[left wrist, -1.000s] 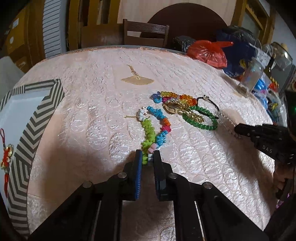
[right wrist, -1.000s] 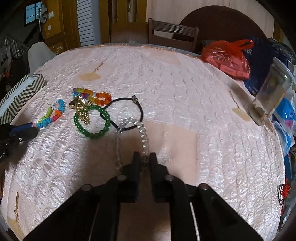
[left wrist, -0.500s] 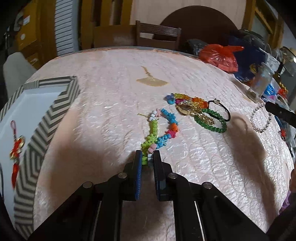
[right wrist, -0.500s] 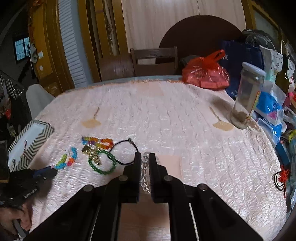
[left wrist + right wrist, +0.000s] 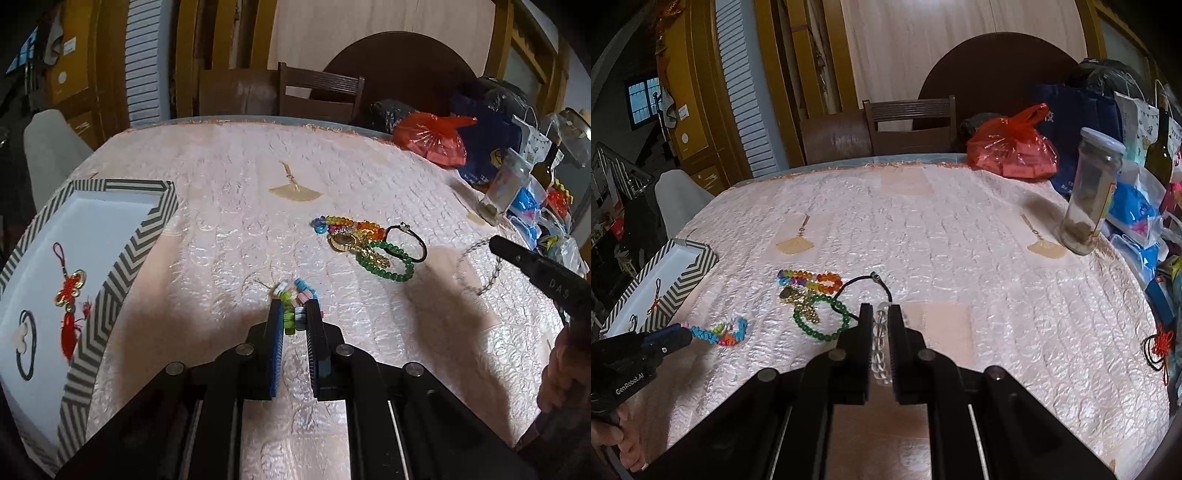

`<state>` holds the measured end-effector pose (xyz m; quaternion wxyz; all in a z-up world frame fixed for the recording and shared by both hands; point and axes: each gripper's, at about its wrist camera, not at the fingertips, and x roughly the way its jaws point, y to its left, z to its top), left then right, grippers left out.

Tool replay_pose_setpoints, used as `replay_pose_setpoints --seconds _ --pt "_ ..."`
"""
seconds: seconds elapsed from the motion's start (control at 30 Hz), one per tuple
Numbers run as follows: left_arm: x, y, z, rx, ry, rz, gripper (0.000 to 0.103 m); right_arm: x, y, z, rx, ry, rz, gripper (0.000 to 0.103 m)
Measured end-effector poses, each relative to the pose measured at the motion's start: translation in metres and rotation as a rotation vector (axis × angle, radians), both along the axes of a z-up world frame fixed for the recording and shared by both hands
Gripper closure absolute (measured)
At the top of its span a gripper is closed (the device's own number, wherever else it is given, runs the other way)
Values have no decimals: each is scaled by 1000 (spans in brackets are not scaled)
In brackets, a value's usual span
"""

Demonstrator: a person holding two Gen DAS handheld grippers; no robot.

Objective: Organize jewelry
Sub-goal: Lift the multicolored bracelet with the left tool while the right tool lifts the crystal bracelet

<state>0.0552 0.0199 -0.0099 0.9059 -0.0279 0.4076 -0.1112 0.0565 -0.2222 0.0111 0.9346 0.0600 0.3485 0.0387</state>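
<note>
**Both grippers loaded, tray waiting at the left**

Left wrist view: the left gripper (image 5: 294,314) has its fingers clamped on the multicoloured bead bracelet (image 5: 293,295), bunched between the pads just above the pink tablecloth (image 5: 221,206). The chevron-rimmed tray (image 5: 122,258) lies near, to the left, already holding a red knot charm (image 5: 70,295) and a dark cord loop (image 5: 26,347). The carry step looks in hand; next comes a swing left over the rim and a release. The right gripper's (image 5: 496,243) body reads "DAS", with a clear bead strand hanging blurred beneath.

Right wrist view: the right gripper's fingers are closed on the clear bead bracelet (image 5: 880,343). The green bead bracelet (image 5: 822,317), black cord (image 5: 864,288) and rainbow beads (image 5: 809,278) remain on the cloth, well apart from the tray. The left gripper's housing reads "GenRobot.AI".
</note>
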Motion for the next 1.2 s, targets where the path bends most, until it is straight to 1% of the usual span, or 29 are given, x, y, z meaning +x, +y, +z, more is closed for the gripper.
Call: replay_pose_setpoints --seconds 0.23,0.53,0.77,1.2 --pt "-6 1 10 24 -22 19 76 -4 9 -1 -15 -1 12 95" --pt "-3 5 9 59 -9 54 76 -5 12 -2 -18 3 12 95" --pt "-2 5 9 53 2 50 76 -3 17 -1 -20 1 22 95" --pt "1 11 14 60 -9 64 76 -3 24 2 -36 2 30 95"
